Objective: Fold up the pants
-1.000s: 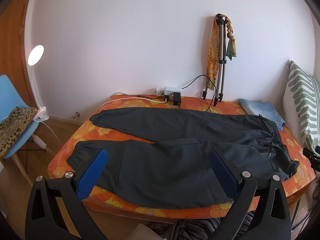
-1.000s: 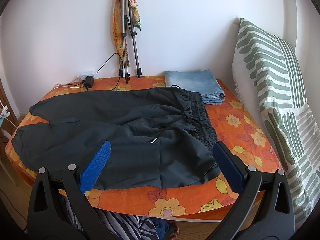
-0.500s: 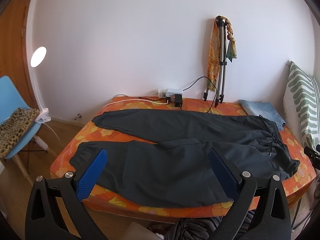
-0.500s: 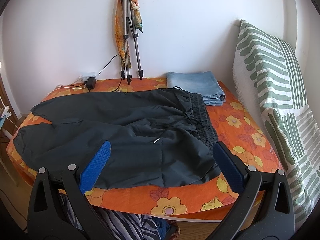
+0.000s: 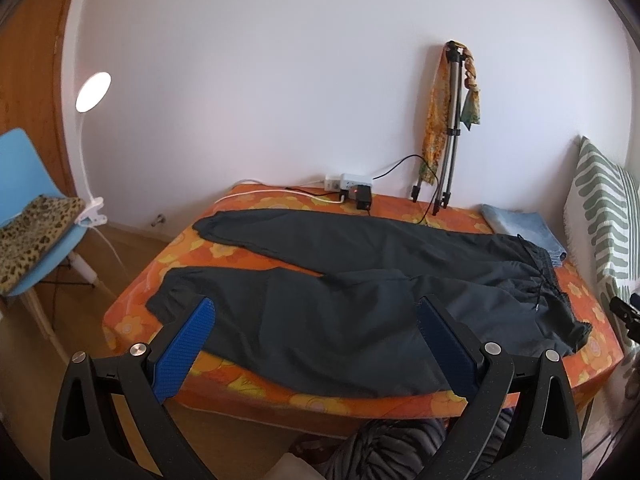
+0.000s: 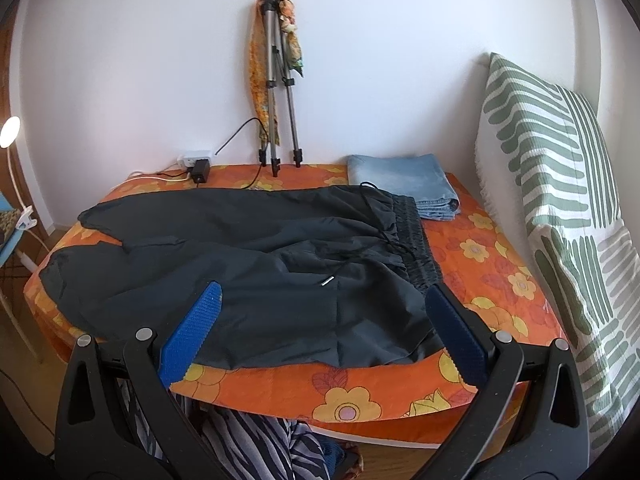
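Both cameras have drawn back and risen a little over the last second, so the pants (image 5: 360, 304) sit slightly lower and farther off in each view — nothing on the tabletop (image 6: 480, 248) itself has shifted. Dark pants lie spread flat on the orange flowered cover, the two legs running toward the left edge and parted in a narrow V, the gathered waistband (image 6: 416, 240) toward the right with its drawstring (image 6: 340, 272) trailing loose across the front.

The left gripper (image 5: 316, 320) hovers in front of the near leg, its jaws wide apart and empty, blue pads (image 5: 188, 344) showing. The right gripper (image 6: 324, 308) hangs before the seat and waistband end, jaws likewise spread and holding nothing; neither touches the cloth.

Just beyond the waistband rests a folded pair of blue jeans (image 6: 400, 180), touching the pants' far corner. A tripod (image 6: 280, 92) with an orange scarf draped on it leans against the white wall, near a power strip (image 5: 352, 184) with a black adapter. A green-striped pillow (image 6: 560, 200) stands at the right, and a blue chair (image 5: 32, 216) with a clip lamp (image 5: 92, 92) is well apart on the left.
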Demonstrator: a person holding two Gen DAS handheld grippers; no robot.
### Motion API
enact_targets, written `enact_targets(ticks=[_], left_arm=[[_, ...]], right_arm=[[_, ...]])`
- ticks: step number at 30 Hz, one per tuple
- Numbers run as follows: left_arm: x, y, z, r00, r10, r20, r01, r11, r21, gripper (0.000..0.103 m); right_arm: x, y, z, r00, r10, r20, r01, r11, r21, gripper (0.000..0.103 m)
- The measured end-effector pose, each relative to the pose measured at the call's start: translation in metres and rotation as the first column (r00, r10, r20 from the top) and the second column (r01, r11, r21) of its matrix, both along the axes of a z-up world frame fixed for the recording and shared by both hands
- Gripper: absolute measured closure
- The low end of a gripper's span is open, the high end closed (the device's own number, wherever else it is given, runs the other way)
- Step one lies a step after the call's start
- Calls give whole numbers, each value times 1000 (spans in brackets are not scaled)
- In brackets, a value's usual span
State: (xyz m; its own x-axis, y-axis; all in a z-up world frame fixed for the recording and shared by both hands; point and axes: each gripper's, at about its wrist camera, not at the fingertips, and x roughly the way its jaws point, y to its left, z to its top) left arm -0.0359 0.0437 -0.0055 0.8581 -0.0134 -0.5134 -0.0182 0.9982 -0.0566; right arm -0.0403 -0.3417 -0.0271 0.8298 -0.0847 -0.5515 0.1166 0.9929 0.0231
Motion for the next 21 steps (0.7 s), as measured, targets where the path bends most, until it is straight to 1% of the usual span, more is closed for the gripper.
enact_targets(ticks=[4, 6, 8, 10, 11, 13, 14, 15, 16, 18, 19, 20, 21], left_arm=[[-8, 19, -4, 1000, 17, 7, -17, 1000, 12, 3], [-11, 38, -8, 999, 39, 7, -39, 999, -2, 3], [-14, 54, -10, 999, 54, 6, -54, 998, -17, 8], [-16, 71, -13, 997, 77, -1, -77, 997, -27, 16], [-17, 81, -16, 996, 89, -7, -89, 996, -29, 17], [-16, 96, -21, 994, 107, -22, -108, 994, -20, 25], [-15, 104, -25, 992, 121, -30, -121, 993, -10, 27], [-13, 111, -28, 990, 134, -40, -134, 991, -3, 33], [-11, 121, -33, 987, 150, -56, -150, 989, 2, 41], [-4, 138, -43, 983, 166, -84, -166, 986, 3, 52], [0, 147, -49, 979, 175, -102, -176, 984, -1, 53], [4, 155, -54, 977, 180, -116, -182, 983, -8, 54], [8, 161, -58, 975, 184, -128, -187, 982, -13, 57]], right_arm=[[-9, 12, -1, 998, 62, 6, -61, 997, -41, 0], [-13, 19, -1, 996, 91, 6, -90, 994, -65, 0], [-16, 31, -2, 991, 134, 10, -133, 986, -104, 3], [-19, 43, -3, 982, 187, 12, -184, 974, -135, 3], [-19, 48, -5, 978, 209, 11, -205, 968, -142, 4], [-20, 58, -7, 967, 254, 7, -250, 957, -144, 10], [-20, 63, -10, 958, 287, -1, -284, 948, -141, 11], [-20, 67, -11, 950, 311, -5, -309, 941, -141, 11], [-21, 72, -15, 940, 341, -10, -339, 929, -150, 11], [-22, 81, -21, 927, 373, -21, -371, 912, -172, 11], [-22, 86, -25, 920, 391, -29, -389, 903, -183, 12], [-22, 88, -29, 916, 400, -34, -399, 898, -186, 14], [-20, 90, -34, 908, 416, -48, -417, 890, -185, 17]])
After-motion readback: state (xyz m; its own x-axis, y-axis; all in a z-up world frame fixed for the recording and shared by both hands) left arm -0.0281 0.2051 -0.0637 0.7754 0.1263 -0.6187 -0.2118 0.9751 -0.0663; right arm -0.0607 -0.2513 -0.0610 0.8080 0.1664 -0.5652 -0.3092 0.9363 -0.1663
